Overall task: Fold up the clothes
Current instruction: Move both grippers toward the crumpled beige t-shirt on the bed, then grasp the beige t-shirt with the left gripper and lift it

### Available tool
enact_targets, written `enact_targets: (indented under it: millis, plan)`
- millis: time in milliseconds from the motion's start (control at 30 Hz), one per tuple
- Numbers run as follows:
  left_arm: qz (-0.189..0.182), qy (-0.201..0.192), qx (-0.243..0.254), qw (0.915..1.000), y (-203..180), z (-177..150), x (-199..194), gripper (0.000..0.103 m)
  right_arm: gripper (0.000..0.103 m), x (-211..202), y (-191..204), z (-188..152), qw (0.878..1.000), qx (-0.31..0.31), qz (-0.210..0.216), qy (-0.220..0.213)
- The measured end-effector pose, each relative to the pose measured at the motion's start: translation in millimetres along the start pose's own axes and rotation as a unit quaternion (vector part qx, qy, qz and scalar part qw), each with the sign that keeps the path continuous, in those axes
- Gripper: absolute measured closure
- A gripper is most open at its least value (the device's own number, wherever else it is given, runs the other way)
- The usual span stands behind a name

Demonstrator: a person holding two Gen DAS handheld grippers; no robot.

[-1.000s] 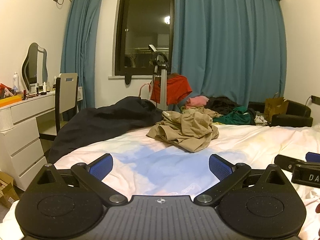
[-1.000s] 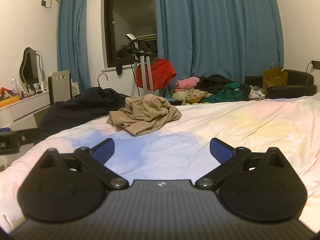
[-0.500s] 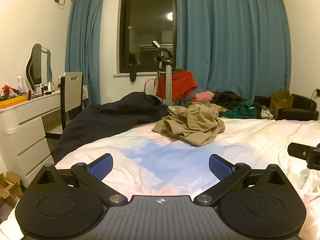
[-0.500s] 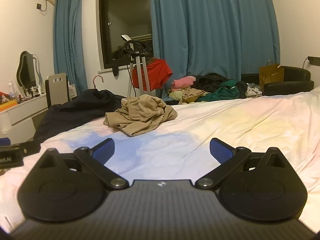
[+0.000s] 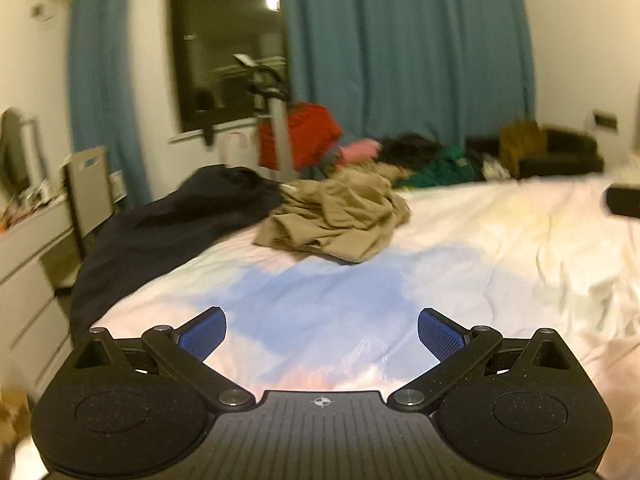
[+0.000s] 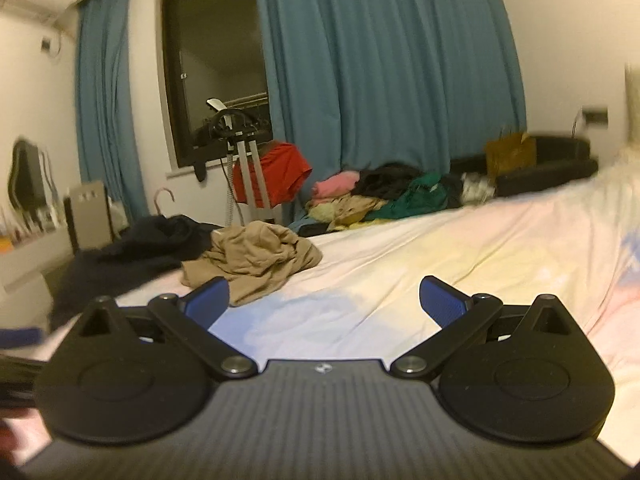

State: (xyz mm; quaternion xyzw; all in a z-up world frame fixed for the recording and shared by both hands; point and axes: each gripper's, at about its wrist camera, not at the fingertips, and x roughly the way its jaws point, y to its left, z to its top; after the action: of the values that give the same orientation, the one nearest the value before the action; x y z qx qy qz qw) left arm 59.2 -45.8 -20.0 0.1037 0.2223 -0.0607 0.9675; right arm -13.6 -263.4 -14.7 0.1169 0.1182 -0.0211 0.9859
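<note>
Both hand-held grippers, left (image 5: pixel 322 332) and right (image 6: pixel 324 304), hover spread and empty short of the crumpled tan garment (image 5: pixel 336 216) on the bed (image 5: pixel 500 248), where a blind pinch could bunch several layers.

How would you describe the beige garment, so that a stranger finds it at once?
Look at the bed with the pale cloud-print sheet under the blue curtains. Near its far left part lies a crumpled beige garment. It is the only light tan heap on the sheet; its neighbour on the left, the dark garment, is almost black.

Left hand-held gripper (image 5: pixel 322 330) and right hand-held gripper (image 6: pixel 324 300), both level, blue-padded jaws wide apart, empty.
</note>
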Motion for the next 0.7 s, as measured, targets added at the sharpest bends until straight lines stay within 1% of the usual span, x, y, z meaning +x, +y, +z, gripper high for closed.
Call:
enact_targets:
  millis: [100,233,333,400,467,500,533,567,600,633,667,700]
  plan:
    - [-0.020,0.017,0.004,0.9997,-4,19,51,0.000,0.000,11,-9,-1,1.000,0.017,-0.015,0.017]
    - [-0.044,0.037,-0.028,0.9980,-2,50,143,0.001,0.000,35,-15,-13,0.999,0.024,-0.019,0.014]
    - [-0.057,0.032,-0.051,0.9965,-7,73,208,0.002,0.000,52,-20,-21,0.999,0.030,-0.022,0.012]
    - [-0.062,0.028,-0.060,0.9959,-15,85,243,0.004,0.000,64,-23,-27,0.999,0.034,-0.025,0.011]
    - [-0.074,0.025,-0.063,0.9949,-24,98,282,0.006,0.000,75,-26,-33,0.999,0.038,-0.027,0.009]
    - [-0.077,0.029,-0.063,0.9946,-30,103,298,0.006,0.000,81,-27,-36,0.999,0.040,-0.028,0.008]
    - [-0.081,0.034,-0.062,0.9942,-36,107,315,0.009,0.000,87,-29,-39,0.999,0.042,-0.029,0.008]
    - [-0.083,0.038,-0.062,0.9939,-42,112,331,0.015,0.000,93,-30,-42,0.999,0.044,-0.030,0.007]
    - [-0.077,0.043,-0.066,0.9939,-45,116,345,0.018,0.000,98,-32,-45,0.998,0.046,-0.031,0.006]
    - [-0.071,0.047,-0.069,0.9940,-49,119,359,0.025,0.000,104,-33,-48,0.998,0.048,-0.032,0.005]
    - [-0.064,0.048,-0.070,0.9944,-50,122,369,0.047,0.000,109,-35,-50,0.998,0.051,-0.033,0.007]
    - [-0.049,0.052,-0.069,0.9951,-49,125,376,0.062,0.000,114,-37,-53,0.998,0.055,-0.032,0.009]
